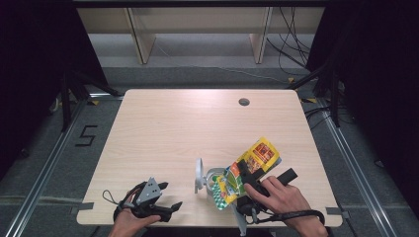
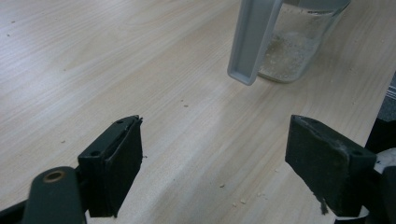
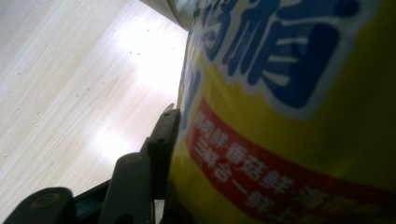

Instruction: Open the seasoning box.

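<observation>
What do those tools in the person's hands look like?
Both are black two-jaw grippers. The left gripper carries a grey three-cornered plate on top and trails a thin black cable; its jaws end in flat black pads. The right gripper trails a thicker black cable.

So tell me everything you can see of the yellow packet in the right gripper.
The packet is a glossy printed bag, mostly yellow with green, orange and red panels; the right gripper view shows big blue characters outlined in white and a red band of yellow print. It looks like plastic film. The right gripper clamps it, one black pad flat against its side. It is held tilted, its lower end over the mouth of the clear measuring jug near the table's front edge. Whether it is open cannot be told.
</observation>
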A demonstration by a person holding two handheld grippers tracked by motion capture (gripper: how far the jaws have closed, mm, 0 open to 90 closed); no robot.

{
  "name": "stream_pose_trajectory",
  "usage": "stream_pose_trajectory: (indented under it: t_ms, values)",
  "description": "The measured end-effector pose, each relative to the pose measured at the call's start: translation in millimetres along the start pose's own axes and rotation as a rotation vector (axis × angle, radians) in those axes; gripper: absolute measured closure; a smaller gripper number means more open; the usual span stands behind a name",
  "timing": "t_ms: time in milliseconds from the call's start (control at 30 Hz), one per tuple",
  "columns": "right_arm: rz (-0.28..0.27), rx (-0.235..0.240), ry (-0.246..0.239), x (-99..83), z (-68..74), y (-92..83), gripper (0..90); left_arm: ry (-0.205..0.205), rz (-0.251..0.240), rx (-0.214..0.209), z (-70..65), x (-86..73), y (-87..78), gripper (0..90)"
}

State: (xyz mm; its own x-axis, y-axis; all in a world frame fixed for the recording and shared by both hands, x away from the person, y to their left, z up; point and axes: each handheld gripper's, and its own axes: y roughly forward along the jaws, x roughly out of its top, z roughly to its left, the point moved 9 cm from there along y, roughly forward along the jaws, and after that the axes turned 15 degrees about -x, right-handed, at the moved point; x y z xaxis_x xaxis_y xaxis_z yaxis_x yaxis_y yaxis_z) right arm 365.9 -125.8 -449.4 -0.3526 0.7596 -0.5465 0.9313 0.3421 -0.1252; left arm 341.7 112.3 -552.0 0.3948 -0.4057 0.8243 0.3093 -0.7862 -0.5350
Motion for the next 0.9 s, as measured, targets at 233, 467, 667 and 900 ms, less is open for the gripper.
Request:
stream_pose_trajectory:
  t_ms: [233,467,667,900]
  values:
    - [-0.008,0.016,0.001,4.4,-0.7,4.4,54.6,0.009,-0.015,-0.004,0.1,2.0,-0.6,18.0]
    - [-0.005,0.023,0.024,4.1,0.9,4.3,54.6,0.008,-0.008,-0.004,-0.3,1.7,-1.5,18.0]
    - [-0.003,0.010,-0.001,-1.8,-1.2,0.6,54.6,0.013,-0.017,-0.004,0.4,1.4,-1.6,18.0]
    - [-0.010,0.030,-0.008,3.6,-0.5,1.8,54.6,0.009,-0.007,-0.002,-0.4,0.7,-1.4,18.1]
